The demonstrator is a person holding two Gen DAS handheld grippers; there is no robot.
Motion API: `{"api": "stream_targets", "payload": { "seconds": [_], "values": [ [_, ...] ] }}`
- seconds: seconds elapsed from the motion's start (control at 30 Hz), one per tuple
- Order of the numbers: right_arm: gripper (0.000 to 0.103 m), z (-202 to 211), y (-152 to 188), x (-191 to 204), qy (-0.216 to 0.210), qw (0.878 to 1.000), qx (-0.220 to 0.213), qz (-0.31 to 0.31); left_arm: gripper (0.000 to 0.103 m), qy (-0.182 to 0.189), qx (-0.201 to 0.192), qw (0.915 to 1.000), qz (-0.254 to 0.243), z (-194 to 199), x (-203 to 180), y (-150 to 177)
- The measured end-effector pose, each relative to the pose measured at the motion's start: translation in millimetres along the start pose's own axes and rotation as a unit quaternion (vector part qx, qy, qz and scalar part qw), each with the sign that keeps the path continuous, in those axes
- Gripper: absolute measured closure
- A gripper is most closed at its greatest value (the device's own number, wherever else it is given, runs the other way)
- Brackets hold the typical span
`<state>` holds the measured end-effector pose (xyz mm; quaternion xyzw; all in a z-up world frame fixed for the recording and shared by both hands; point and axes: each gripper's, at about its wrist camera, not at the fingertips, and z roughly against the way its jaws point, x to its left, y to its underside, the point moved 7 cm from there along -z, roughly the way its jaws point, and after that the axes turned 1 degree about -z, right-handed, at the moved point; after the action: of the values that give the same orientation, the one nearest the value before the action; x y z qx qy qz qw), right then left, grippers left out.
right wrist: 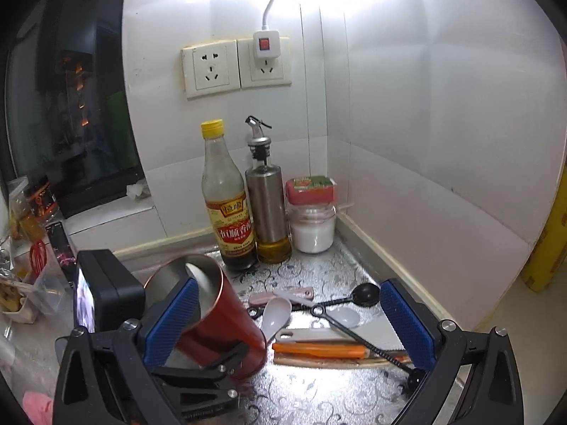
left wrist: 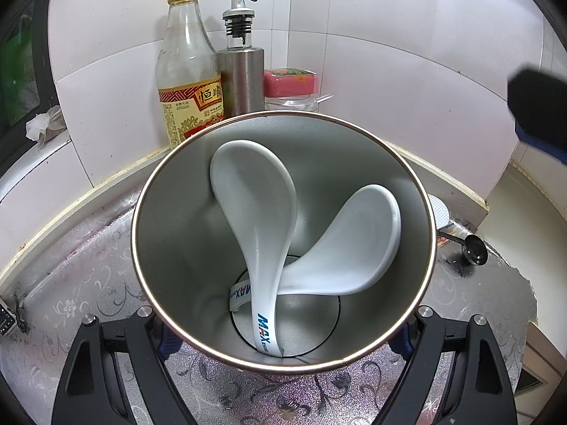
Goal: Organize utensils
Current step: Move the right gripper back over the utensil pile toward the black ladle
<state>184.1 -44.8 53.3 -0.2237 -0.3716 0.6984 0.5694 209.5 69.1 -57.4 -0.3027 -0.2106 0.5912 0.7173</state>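
Left wrist view: the left gripper [left wrist: 283,322] is clamped on the red metal cup with a silvery inside [left wrist: 166,219], tilted toward the camera, and two white ceramic soup spoons [left wrist: 258,219] lean inside it, handles down. In the right wrist view, left to right, the same cup [right wrist: 216,333] sits low at the left, then a loose pile lies on the patterned foil counter [right wrist: 319,272]: a pale plastic spoon [right wrist: 276,315], a long black measuring spoon [right wrist: 358,326], an orange stick [right wrist: 319,350]. The right gripper [right wrist: 294,322] stands wide open over that pile, nothing between its pads.

Judged from here, the tangle is the risk: the black spoon crosses the others, so closing on one could drag or flick a neighbour. The tilted cup could also spill its spoons if it tips further, and ceramic chips easily.
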Motion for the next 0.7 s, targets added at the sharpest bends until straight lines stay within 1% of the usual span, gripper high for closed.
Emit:
{"api": "stream_targets", "payload": {
  "seconds": [0.03, 0.2, 0.3, 0.4, 0.5, 0.6, 0.7],
  "values": [
    [0.000, -1, 1, -3, 0.001, 1.000, 0.005, -0.006, 0.014, 0.000, 0.000, 1.0000, -0.001, 0, 0, 0],
    [0.000, -2, 11, -32, 0.018, 0.999, 0.005, -0.038, 0.014, -0.001, 0.000, 1.0000, -0.001, 0, 0, 0],
    [0.000, 2, 16, -50, 0.020, 0.998, -0.003, -0.065, 0.014, -0.001, 0.000, 1.0000, -0.001, 0, 0, 0],
    [0.000, 8, 24, -73, 0.033, 0.995, -0.016, -0.098, 0.014, -0.001, 0.000, 1.0000, -0.001, 0, 0, 0],
    [0.000, 10, 37, -101, 0.068, 0.989, -0.015, -0.131, 0.014, -0.001, 0.000, 1.0000, -0.002, 0, 0, 0],
    [0.000, 8, 56, -128, 0.097, 0.982, -0.001, -0.160, 0.014, 0.000, 0.000, 1.0000, -0.002, -1, 0, 0],
    [0.000, 2, 81, -152, 0.128, 0.974, 0.026, -0.184, 0.014, -0.001, 0.000, 1.0000, -0.003, 0, 0, -1]
  ]
}}
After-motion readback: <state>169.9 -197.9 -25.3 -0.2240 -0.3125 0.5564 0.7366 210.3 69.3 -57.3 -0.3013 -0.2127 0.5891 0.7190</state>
